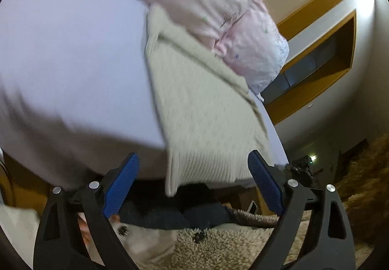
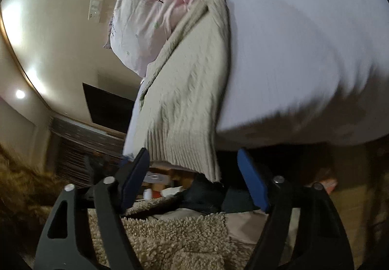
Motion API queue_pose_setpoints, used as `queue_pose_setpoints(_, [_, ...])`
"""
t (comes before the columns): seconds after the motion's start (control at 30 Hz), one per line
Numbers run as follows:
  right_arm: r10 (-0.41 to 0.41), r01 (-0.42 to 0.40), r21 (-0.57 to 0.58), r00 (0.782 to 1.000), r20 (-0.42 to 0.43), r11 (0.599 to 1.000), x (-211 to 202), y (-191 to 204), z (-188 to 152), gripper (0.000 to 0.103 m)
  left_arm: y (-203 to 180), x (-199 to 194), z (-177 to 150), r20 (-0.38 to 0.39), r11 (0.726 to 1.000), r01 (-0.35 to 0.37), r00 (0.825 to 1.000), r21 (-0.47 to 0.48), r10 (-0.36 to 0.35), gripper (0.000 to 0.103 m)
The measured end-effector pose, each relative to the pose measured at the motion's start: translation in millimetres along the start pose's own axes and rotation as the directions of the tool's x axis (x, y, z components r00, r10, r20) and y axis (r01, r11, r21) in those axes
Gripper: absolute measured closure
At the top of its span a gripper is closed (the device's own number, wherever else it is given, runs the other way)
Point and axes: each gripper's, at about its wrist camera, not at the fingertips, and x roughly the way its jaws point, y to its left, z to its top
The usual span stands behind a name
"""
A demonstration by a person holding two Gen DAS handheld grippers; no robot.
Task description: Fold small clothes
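A beige knitted garment [image 1: 199, 104] lies flat on the white bed sheet [image 1: 73, 63], its ribbed hem hanging over the bed edge. It also shows in the right wrist view [image 2: 189, 90]. My left gripper [image 1: 194, 168] is open, its blue pads either side of the ribbed hem, not touching it. My right gripper [image 2: 194, 160] is open too, with the hem's corner hanging between the pads, apart from both. Both views are blurred.
A pink patterned pillow [image 1: 218, 7] lies at the head of the bed, also in the right wrist view [image 2: 145, 14]. A shaggy beige rug [image 2: 175, 240] and dark clothing [image 1: 170, 211] lie below the bed edge. A wooden wall shelf [image 1: 323, 51] is at the right.
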Motion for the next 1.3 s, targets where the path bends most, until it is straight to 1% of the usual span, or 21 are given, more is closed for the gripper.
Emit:
queue_pose_setpoints(0.1, [0.027,-0.027,0.018,1.000,-0.012,0.999,18,-7,2,0.030,8,23,-10,-0.034,1.000,-0.005,0.999,-0.025,0.004,0.013])
queue_pose_setpoints(0.2, [0.059,-0.058,0.034,0.998,-0.013,0.998,31,-13,3,0.032,16,38,-13,-0.029,0.997,0.034,0.999,-0.068,-0.036,0.016])
queue_pose_setpoints(0.27, [0.092,-0.091,0.038,0.995,-0.028,0.995,40,-15,1,0.044,19,51,-13,-0.031,0.994,0.065,0.997,-0.092,-0.068,0.022])
queue_pose_setpoints(0.3, [0.107,-0.105,0.034,0.994,-0.038,0.994,43,-14,1,0.060,19,57,-14,-0.039,0.992,0.074,0.996,-0.098,-0.078,0.025])
queue_pose_setpoints(0.33, [0.120,-0.119,0.024,0.992,-0.049,0.993,46,-13,-1,0.083,21,57,-18,-0.046,0.991,0.082,0.995,-0.101,-0.087,0.035])
queue_pose_setpoints(0.37, [0.127,-0.127,-0.007,0.990,-0.055,0.992,49,-7,-3,0.094,20,63,-19,-0.064,0.990,0.094,0.993,-0.107,-0.101,0.053])
queue_pose_setpoints(0.4, [0.123,-0.124,-0.029,0.991,-0.047,0.992,47,-2,-2,0.096,20,65,-21,-0.085,0.988,0.105,0.990,-0.115,-0.115,0.066])
queue_pose_setpoints(0.43, [0.124,-0.126,-0.068,0.992,-0.035,0.990,42,9,-1,0.096,19,67,-22,-0.102,0.985,0.118,0.986,-0.126,-0.131,0.085])
queue_pose_setpoints(0.47, [0.130,-0.132,-0.094,0.991,-0.023,0.987,39,17,2,0.096,15,66,-21,-0.110,0.981,0.135,0.983,-0.137,-0.150,0.092])
queue_pose_setpoints(0.57, [0.142,-0.125,-0.240,0.989,0.052,0.963,18,66,30,0.096,-12,51,-1,-0.068,0.976,0.201,0.976,-0.081,-0.207,0.094])
queue_pose_setpoints(0.63, [0.155,-0.111,-0.333,0.982,0.107,0.937,8,98,59,0.096,-43,36,34,-0.007,0.975,0.221,0.975,0.034,-0.221,0.094])
queue_pose_setpoints(0.7, [0.169,-0.078,-0.421,0.969,0.182,0.904,5,136,100,0.096,-79,29,87,0.083,0.975,0.151,0.983,0.164,-0.166,0.094])
queue_pose_setpoints(0.77, [0.174,-0.033,-0.445,0.944,0.280,0.895,10,162,148,0.096,-95,33,130,0.172,0.977,0.065,0.980,0.204,-0.102,0.094])
queue_pose_setpoints(0.87, [0.098,0.063,-0.367,0.910,0.404,0.928,40,165,216,0.096,-96,71,203,0.270,0.978,-0.116,0.960,0.173,0.066,0.094])
queue_pose_setpoints(0.93, [-0.002,0.141,-0.283,0.897,0.441,0.949,68,152,254,0.096,-83,109,239,0.262,0.968,-0.217,0.949,0.126,0.179,0.094])
queue_pose_setpoints(0.97, [-0.083,0.200,-0.233,0.897,0.435,0.952,90,137,274,0.096,-69,137,258,0.235,0.959,-0.270,0.941,0.089,0.243,0.095])
queue_pose_setpoints(1.07, [-0.260,0.321,-0.107,0.888,0.378,0.941,135,96,305,0.096,-40,189,273,0.152,0.937,-0.348,0.928,0.027,0.340,0.095])
queue_pose_setpoints(1.17, [-0.326,0.347,0.001,0.881,0.344,0.938,157,65,314,0.096,-28,218,274,0.131,0.927,-0.376,0.919,0.005,0.372,0.095])
queue_pose_setpoints(1.2, [-0.332,0.343,0.036,0.873,0.357,0.939,157,60,315,0.093,-27,223,275,0.125,0.923,-0.386,0.916,0.010,0.382,0.095])
queue_pose_setpoints(1.27, [-0.340,0.334,0.086,0.856,0.390,0.939,153,57,314,0.075,-28,227,276,0.110,0.915,-0.403,0.911,0.023,0.398,0.095])
queue_pose_setpoints(1.3, [-0.339,0.328,0.101,0.842,0.420,0.939,150,58,313,0.045,-28,226,279,0.097,0.915,-0.403,0.912,0.028,0.399,0.094])
